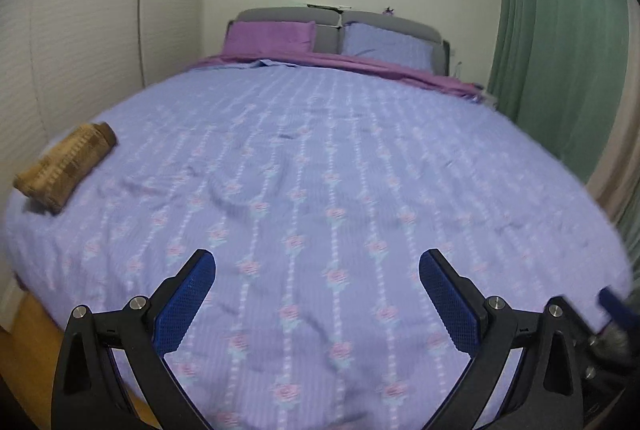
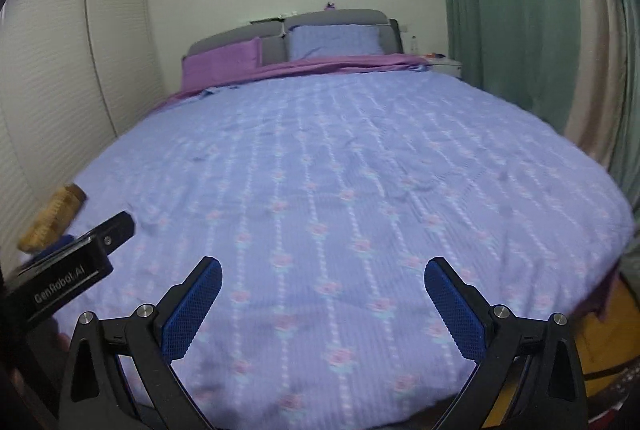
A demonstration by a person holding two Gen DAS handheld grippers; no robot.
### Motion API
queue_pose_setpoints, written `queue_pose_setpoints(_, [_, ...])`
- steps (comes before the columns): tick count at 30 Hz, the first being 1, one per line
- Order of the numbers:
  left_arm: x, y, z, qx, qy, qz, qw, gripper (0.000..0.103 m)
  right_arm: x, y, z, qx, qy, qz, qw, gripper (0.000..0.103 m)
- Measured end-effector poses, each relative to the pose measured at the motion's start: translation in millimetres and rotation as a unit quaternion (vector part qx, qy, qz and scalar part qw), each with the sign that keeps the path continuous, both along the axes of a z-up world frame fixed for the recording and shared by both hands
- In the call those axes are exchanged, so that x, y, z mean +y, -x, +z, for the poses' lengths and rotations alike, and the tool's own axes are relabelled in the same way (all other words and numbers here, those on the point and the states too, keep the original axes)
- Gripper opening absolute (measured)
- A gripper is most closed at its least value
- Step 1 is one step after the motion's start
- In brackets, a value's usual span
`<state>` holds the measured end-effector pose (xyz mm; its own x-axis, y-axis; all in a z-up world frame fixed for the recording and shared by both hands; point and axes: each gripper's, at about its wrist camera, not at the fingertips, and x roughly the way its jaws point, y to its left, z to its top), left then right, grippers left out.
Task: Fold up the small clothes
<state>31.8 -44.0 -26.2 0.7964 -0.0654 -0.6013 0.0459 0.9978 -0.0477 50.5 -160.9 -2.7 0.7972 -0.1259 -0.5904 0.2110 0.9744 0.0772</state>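
A folded brown garment (image 1: 66, 165) lies on the lavender floral bedspread (image 1: 320, 157) at the bed's left edge; it also shows in the right wrist view (image 2: 54, 218), partly hidden behind the left gripper's body (image 2: 68, 270). My left gripper (image 1: 316, 266) is open and empty, held above the foot of the bed, well right of the garment. My right gripper (image 2: 322, 270) is open and empty above the same bedspread (image 2: 340, 169). A blurred part of the right gripper (image 1: 616, 310) shows at the right edge of the left wrist view.
Purple pillow (image 1: 270, 35) and lavender pillow (image 1: 386, 47) lean on a grey headboard (image 1: 340, 17). White wardrobe doors (image 1: 80, 49) run along the left, green curtains (image 1: 560, 49) along the right. A nightstand (image 2: 446, 63) stands by the headboard. Wooden floor (image 2: 604, 342) shows past the bed's corner.
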Motion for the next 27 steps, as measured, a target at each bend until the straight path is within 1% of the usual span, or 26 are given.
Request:
queue_pose_setpoints(2, [1, 4, -2, -0.001, -0.016, -0.003, 0.9999, 0.103, 3, -2, -3, 0.007, 0.021, 0.000, 1.000, 0.102])
queue_pose_setpoints(5, [4, 11, 1, -0.010, -0.025, -0.004, 0.9996, 0.103, 13, -5, -4, 0.007, 0.043, 0.000, 0.999, 0.102])
queue_pose_setpoints(9, [10, 14, 3, -0.011, -0.026, -0.005, 0.9996, 0.103, 21, -7, -6, 0.007, 0.040, 0.009, 0.999, 0.102])
queue_pose_setpoints(12, [16, 13, 2, -0.010, -0.026, 0.002, 0.9996, 0.103, 25, -7, -5, 0.004, 0.047, 0.010, 0.999, 0.102])
queue_pose_setpoints(20, [22, 12, -1, -0.002, -0.025, 0.012, 0.9996, 0.103, 21, -6, -8, 0.008, 0.039, 0.006, 0.999, 0.102])
queue_pose_setpoints(27, [21, 12, -2, -0.001, -0.032, 0.011, 0.9994, 0.103, 21, -5, -8, 0.007, 0.035, 0.004, 0.999, 0.102])
